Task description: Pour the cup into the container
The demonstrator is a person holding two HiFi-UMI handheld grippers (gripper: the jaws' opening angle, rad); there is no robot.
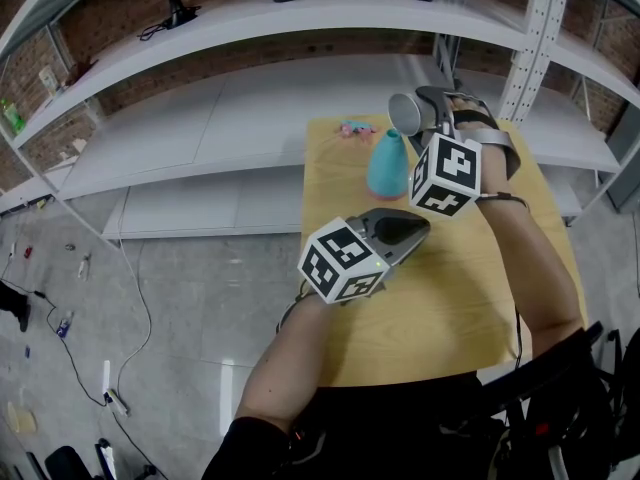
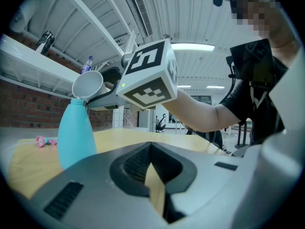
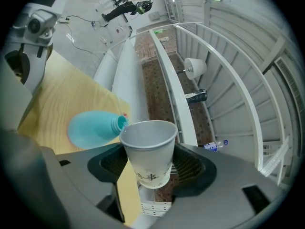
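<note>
Left gripper (image 1: 420, 230), jaws together, empty, hovers over desk (image 1: 440, 313). Right gripper (image 1: 418, 108), forearm stretched forward, clamps one white cup (image 1: 404, 114), tipped, rim at mouth of one upright teal container (image 1: 388, 164) on desk.

The cup (image 3: 148, 144) looks like thin matt white paper. The container (image 2: 76, 132) is smooth turquoise plastic with a soft sheen. The desk (image 1: 450, 298) is pale, smooth wood with faint grain. The left gripper (image 2: 151, 151) and right gripper (image 3: 150, 163) are matt grey plastic with ribbed dark insets. The shelves (image 1: 250, 118) look like smooth white-painted metal, and the floor (image 1: 180, 298) is grey and slightly glossy.
</note>
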